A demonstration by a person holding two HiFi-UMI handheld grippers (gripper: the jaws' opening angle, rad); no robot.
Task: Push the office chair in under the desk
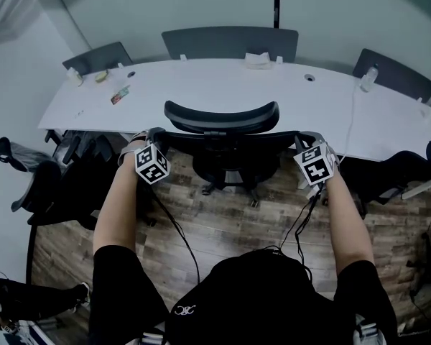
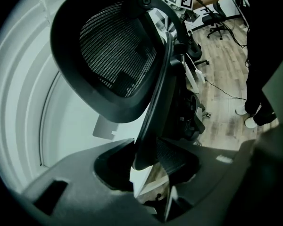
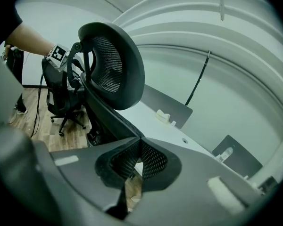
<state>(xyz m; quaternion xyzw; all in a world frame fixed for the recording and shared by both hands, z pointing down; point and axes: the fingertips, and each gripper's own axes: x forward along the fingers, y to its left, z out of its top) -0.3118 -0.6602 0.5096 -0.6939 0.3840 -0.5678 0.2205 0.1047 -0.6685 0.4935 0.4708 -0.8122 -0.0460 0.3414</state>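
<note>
A black office chair (image 1: 223, 144) with a curved headrest (image 1: 221, 117) stands close against the near edge of the long white worktop (image 1: 201, 85), the left gripper (image 1: 155, 134) and right gripper (image 1: 307, 138) at either side of its backrest, above a wood-plank floor (image 1: 230, 221).

**Desk and floor**

A white box (image 1: 258, 60) is sitting at the far edge of the white desk (image 1: 201, 85). Left of the box a small packet (image 1: 120, 94) is lying, right of it a bottle (image 1: 368, 77); nearer me, the office chair (image 1: 221, 117) is standing on wood floor (image 1: 223, 228).
</note>
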